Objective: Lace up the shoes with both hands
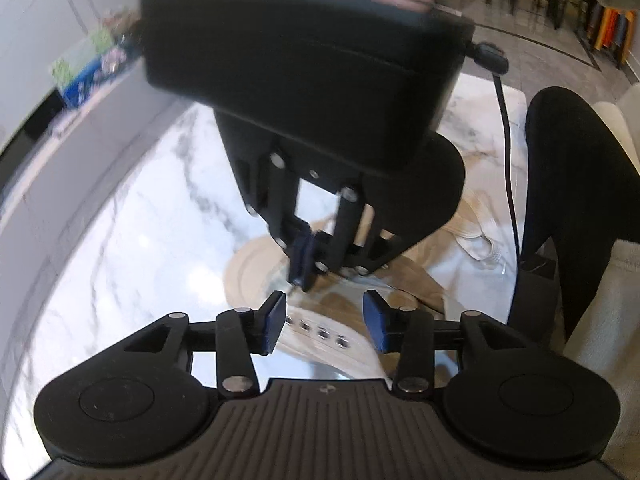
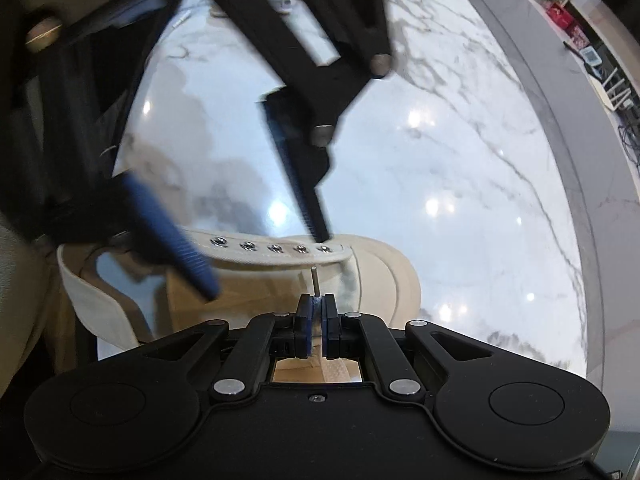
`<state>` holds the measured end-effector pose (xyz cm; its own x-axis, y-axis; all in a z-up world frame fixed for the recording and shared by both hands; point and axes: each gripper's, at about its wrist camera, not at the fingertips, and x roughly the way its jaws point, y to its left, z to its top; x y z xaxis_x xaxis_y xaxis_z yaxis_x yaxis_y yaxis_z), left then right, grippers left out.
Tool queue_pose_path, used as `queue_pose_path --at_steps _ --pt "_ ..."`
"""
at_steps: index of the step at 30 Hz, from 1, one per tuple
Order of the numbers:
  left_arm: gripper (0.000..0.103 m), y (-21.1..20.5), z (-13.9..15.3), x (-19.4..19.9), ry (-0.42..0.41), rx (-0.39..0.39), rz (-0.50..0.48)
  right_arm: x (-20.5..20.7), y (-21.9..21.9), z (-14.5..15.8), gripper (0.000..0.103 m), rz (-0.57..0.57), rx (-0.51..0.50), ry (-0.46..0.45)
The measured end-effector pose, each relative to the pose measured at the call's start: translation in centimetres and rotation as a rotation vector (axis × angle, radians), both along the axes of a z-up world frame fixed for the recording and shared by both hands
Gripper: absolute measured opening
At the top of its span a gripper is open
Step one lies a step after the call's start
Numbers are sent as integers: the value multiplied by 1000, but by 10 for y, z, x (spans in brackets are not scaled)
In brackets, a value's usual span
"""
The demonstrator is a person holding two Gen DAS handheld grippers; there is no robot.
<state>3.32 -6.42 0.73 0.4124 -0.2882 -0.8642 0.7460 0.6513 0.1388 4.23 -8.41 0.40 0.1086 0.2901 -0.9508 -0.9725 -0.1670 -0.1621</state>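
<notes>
Right gripper (image 2: 316,312) pinches the lace's metal aglet tip (image 2: 314,280) beside the cream canvas shoe (image 2: 384,272) on the white marble tabletop (image 2: 440,160); left gripper (image 1: 324,320), parted and empty, should steady the eyelet row (image 2: 272,247) before threading.

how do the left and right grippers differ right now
The left gripper has its fingers apart over the shoe's eyelet row, with nothing between them. The right gripper has its fingers shut on the lace tip, which sticks out past them towards the shoe. Both are black with blue pads and hang above the same beige shoe on the marble table.
</notes>
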Motion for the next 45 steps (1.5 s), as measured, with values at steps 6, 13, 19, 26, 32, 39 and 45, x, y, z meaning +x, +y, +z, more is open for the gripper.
queue_pose_path --at_steps 6,13,19,26,32,39,45 --pt "29 11 -5 10 60 -24 63 8 6 -3 3 -4 -25 1" --pt "28 18 -3 5 68 -6 65 46 13 -7 3 -18 -60 1" --pt "28 19 -5 13 73 -2 73 50 32 -20 3 -9 -114 7" --pt "28 25 -6 7 67 -17 73 63 59 -34 3 -14 -153 2" --pt "28 25 -7 6 62 -36 67 60 62 -35 3 -12 -192 3" --pt "28 31 -6 4 59 -69 79 61 70 -38 3 -30 -230 4" --pt "28 34 3 -1 38 -79 47 59 70 -28 3 -26 -192 24"
